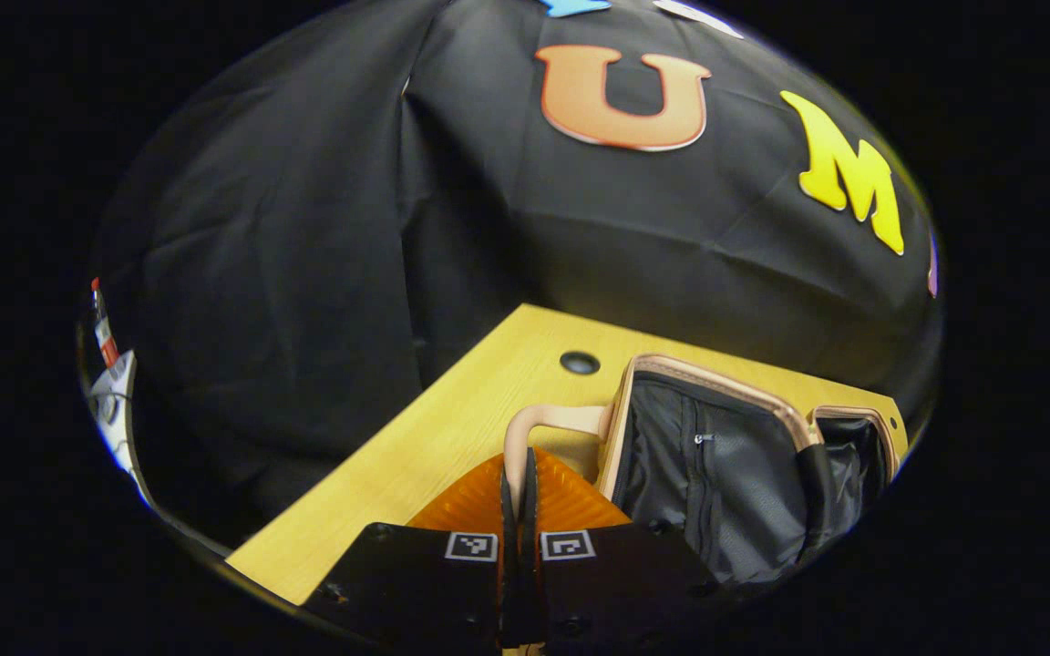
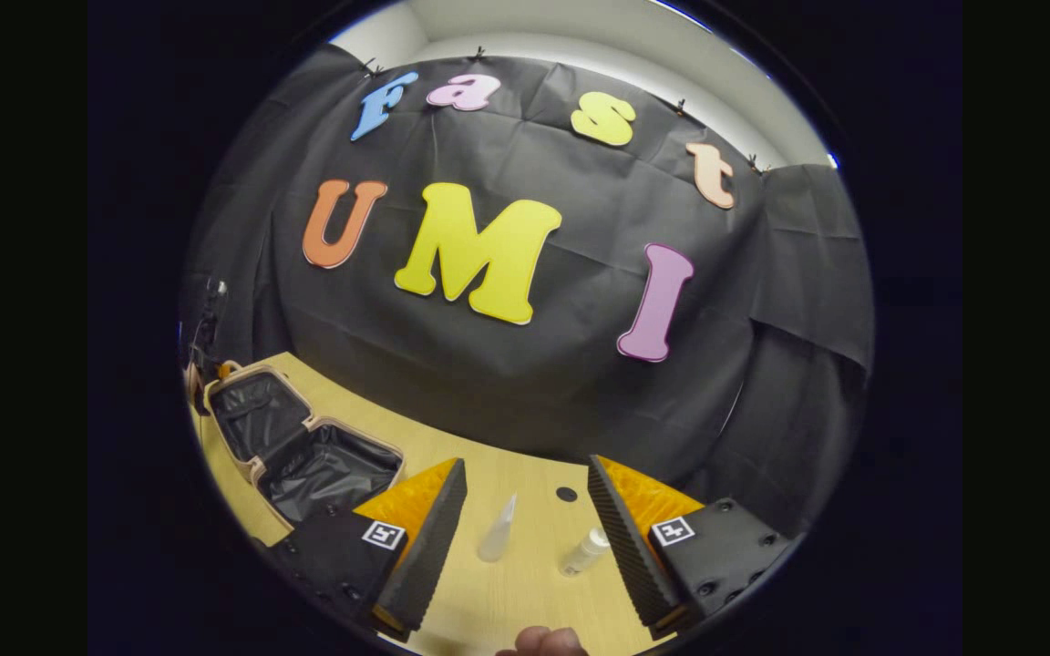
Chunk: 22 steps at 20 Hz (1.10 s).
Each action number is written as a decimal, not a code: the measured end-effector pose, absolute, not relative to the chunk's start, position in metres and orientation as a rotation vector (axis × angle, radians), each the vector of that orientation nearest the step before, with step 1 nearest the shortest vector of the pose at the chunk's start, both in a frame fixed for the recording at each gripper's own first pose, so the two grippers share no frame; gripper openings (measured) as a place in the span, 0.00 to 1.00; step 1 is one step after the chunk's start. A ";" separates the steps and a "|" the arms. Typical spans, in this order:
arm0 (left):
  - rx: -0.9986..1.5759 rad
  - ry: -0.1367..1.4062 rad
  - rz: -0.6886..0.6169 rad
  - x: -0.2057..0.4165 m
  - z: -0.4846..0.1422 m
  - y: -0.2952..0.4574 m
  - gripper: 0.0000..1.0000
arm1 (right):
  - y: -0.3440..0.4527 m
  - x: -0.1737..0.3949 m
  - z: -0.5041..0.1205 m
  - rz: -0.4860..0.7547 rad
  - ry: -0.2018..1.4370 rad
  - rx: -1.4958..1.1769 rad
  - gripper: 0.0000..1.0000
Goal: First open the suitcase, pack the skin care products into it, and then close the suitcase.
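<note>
In the left gripper view, the left gripper (image 1: 519,492) had its jaws closed on the suitcase handle (image 1: 550,425), both fingers pressed against the thin loop; the suitcase (image 1: 716,474) lay open on the table (image 1: 452,428), its dark lined lid raised just beside the handle, near the table's far edge; a round hole (image 1: 580,363) sat in the tabletop close to the far edge.

In the right gripper view, the right gripper (image 2: 525,519) hung with its jaws wide apart, holding nothing; between its fingers, on the table (image 2: 534,583), lay a clear tube (image 2: 498,530) and a small bottle (image 2: 585,552), a little apart from each other; the open suitcase (image 2: 302,446) rested towards the table's left edge, both halves showing dark lining; a fingertip (image 2: 545,641) showed at the near edge.
</note>
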<state>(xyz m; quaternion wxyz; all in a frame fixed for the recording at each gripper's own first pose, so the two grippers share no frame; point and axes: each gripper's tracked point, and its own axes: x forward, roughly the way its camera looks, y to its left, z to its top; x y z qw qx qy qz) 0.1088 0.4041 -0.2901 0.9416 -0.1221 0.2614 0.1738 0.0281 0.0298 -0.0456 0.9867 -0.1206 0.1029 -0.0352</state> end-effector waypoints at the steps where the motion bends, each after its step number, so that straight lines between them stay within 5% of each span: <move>1: -0.266 0.565 0.353 0.110 -0.300 0.400 0.04 | 0.031 0.029 -0.047 -0.068 0.211 -0.247 0.79; 5: -0.237 0.589 0.383 0.106 -0.309 0.406 0.07 | 0.040 0.036 -0.054 -0.049 0.227 -0.236 0.79; 9: -0.092 0.602 0.409 0.099 -0.286 0.407 0.33 | 0.042 0.038 -0.063 -0.029 0.233 -0.209 0.77; 13: -0.067 0.470 0.359 0.102 -0.221 0.370 1.00 | 0.029 0.033 -0.062 -0.020 0.217 -0.187 0.79; 22: -0.084 0.272 0.101 0.089 -0.086 0.112 0.99 | -0.062 0.023 -0.076 -0.067 0.211 -0.084 0.80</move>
